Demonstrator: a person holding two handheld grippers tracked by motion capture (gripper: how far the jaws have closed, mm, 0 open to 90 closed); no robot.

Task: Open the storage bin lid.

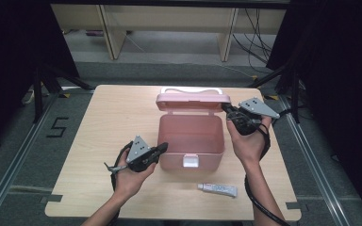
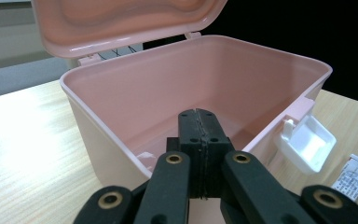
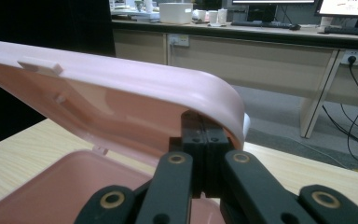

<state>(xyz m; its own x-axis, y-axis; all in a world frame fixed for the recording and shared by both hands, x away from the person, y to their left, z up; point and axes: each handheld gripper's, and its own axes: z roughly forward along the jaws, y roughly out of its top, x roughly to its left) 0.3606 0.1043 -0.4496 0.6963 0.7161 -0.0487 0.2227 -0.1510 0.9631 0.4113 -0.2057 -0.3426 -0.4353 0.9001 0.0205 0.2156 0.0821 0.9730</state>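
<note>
A pink plastic box (image 1: 191, 136) stands open in the middle of the wooden table (image 1: 108, 117), its lid (image 1: 192, 100) tilted up at the back. A white latch (image 1: 190, 161) hangs on its front wall. My left gripper (image 1: 162, 148) is shut with nothing in it, its tips against the box's front left corner; in the left gripper view the tips (image 2: 199, 114) sit at the rim of the box (image 2: 121, 140). My right gripper (image 1: 226, 108) is shut too, its tips (image 3: 200, 122) tucked under the right corner of the lid (image 3: 121, 79).
A small white tube (image 1: 218, 189) lies on the table near the front edge, right of the latch; it also lies beside the latch (image 2: 307, 142) as the tube (image 2: 356, 175). Beyond the table stand desk legs (image 1: 113, 33) and cables on the floor.
</note>
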